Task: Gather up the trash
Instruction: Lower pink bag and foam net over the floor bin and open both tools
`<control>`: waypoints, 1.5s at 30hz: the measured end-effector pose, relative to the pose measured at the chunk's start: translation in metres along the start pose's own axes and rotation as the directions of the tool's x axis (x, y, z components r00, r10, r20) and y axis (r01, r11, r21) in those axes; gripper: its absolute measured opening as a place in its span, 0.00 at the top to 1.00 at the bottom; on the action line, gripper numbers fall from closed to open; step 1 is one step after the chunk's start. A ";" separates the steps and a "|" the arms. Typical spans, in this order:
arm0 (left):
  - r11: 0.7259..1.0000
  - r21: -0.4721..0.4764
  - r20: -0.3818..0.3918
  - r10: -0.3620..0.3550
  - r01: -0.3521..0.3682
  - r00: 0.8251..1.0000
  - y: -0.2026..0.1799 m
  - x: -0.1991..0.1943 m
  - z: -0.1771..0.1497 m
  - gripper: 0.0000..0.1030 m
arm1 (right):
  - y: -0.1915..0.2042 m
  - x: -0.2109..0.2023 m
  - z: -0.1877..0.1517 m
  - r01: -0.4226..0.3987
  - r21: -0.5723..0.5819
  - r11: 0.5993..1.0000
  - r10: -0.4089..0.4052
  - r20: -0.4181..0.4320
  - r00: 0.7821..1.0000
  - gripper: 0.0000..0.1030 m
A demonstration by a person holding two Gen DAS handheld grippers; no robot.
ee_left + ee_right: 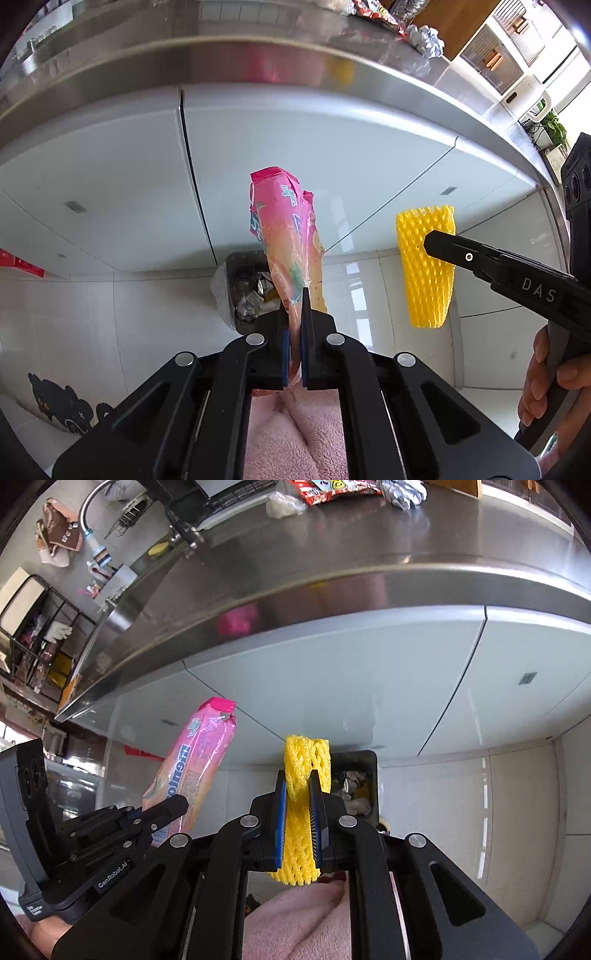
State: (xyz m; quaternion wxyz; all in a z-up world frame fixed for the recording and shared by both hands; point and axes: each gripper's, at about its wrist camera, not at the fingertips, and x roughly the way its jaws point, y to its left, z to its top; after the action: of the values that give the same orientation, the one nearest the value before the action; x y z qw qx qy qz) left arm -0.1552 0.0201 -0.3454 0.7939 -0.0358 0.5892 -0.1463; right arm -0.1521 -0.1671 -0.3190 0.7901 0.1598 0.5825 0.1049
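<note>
1. While both grippers are pointed steeply down in front of the white cabinet doors (332, 155), each is seen clamped on a piece of trash.
2. The left gripper (294, 314) is closed on a pink candy wrapper (291, 236) — its blue-padded fingers (285, 354) are pressed against the wrapper's lower end, and the rest of the wrapper stands up beyond the fingertips.
3. The right gripper (297, 794) is closed on a yellow foam net sleeve (301, 771); the net is squeezed between the fingers (280, 812) and bulges out above and below them.
4. A dark trash bin (364, 760) is seen on the tiled floor below, just past the held items, with crumpled wrappers and foil already lying inside it. In the left wrist view the bin (240, 266) sits directly behind the pink wrapper.
5. The steel surface (369, 554) lies above and behind both grippers — a red snack bag (332, 489) and crumpled foil (428, 38) are left on it, well apart from the bin.
6. A hand (554, 384) is seen wrapped around the right gripper's handle.
</note>
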 end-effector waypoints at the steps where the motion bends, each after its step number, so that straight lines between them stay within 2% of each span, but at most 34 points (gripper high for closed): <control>1: 1.000 0.000 -0.010 0.001 -0.001 1.000 0.003 0.011 -0.002 0.97 | -0.002 0.010 -0.002 0.003 0.003 1.000 -0.003 -0.014 1.000 0.88; 10: 0.999 -0.013 -0.130 -0.048 0.047 0.990 0.033 0.128 -0.012 0.97 | -0.029 0.118 -0.007 0.005 0.039 0.999 -0.002 -0.079 0.997 0.88; 13: 0.999 -0.026 -0.158 -0.045 0.041 0.986 0.042 0.163 -0.013 0.97 | -0.041 0.152 -0.005 0.011 0.071 0.997 -0.004 -0.102 0.995 0.88; 18: 1.000 -0.011 -0.195 -0.028 0.026 0.980 0.051 0.207 -0.011 0.97 | -0.055 0.198 -0.006 0.038 0.112 0.993 -0.021 -0.145 0.989 0.88; 22: 1.000 -0.006 -0.227 -0.016 0.016 0.974 0.053 0.233 -0.012 0.96 | -0.065 0.220 -0.006 0.049 0.140 0.989 -0.025 -0.168 0.985 0.88; 23: 1.000 -0.005 -0.231 -0.018 0.018 0.973 0.052 0.236 -0.012 0.95 | -0.068 0.223 -0.003 0.050 0.148 0.988 -0.024 -0.170 0.985 0.86; 26: 1.000 -0.010 -0.234 -0.026 0.024 0.972 0.053 0.239 -0.008 0.78 | -0.073 0.228 -0.001 0.051 0.175 0.983 -0.021 -0.174 0.985 0.85; 29: 1.000 -0.013 -0.224 -0.021 0.019 0.974 0.051 0.236 -0.005 0.75 | -0.071 0.229 0.001 0.058 0.184 0.981 -0.023 -0.185 0.982 0.82; 30: 1.000 -0.012 -0.223 -0.017 0.015 0.975 0.051 0.234 -0.004 0.73 | -0.072 0.229 0.003 0.055 0.190 0.980 -0.019 -0.185 0.983 0.78; 31: 1.000 -0.011 -0.222 -0.013 0.011 0.975 0.050 0.232 -0.003 0.71 | -0.073 0.229 0.004 0.053 0.197 0.979 -0.017 -0.180 0.984 0.64; 32: 1.000 -0.010 -0.221 -0.008 0.006 0.975 0.050 0.230 -0.002 0.69 | -0.073 0.227 0.005 0.056 0.203 0.978 -0.021 -0.173 0.985 0.55; 35: 1.000 -0.003 -0.216 0.002 -0.003 0.976 0.051 0.222 0.001 0.55 | -0.073 0.223 0.008 0.057 0.216 0.975 -0.020 -0.171 0.985 0.54; 37: 1.000 -0.001 -0.211 0.008 -0.009 0.978 0.049 0.215 0.002 0.40 | -0.073 0.219 0.009 0.057 0.219 0.974 -0.020 -0.169 0.985 0.53; 42: 1.000 -0.013 -0.192 0.007 -0.010 0.981 0.047 0.194 0.005 0.29 | -0.070 0.192 0.018 0.047 0.219 0.974 -0.017 -0.138 0.990 0.50; 45: 1.000 -0.013 -0.180 0.009 -0.012 0.984 0.044 0.180 0.010 0.28 | -0.069 0.179 0.021 0.042 0.223 0.974 -0.013 -0.127 0.992 0.49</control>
State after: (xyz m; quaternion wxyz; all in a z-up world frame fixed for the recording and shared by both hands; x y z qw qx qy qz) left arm -0.0898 0.0112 -0.5189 0.7378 -0.0248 0.6597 -0.1408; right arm -0.0800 -0.1702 -0.4982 0.7303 0.2335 0.6409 0.0369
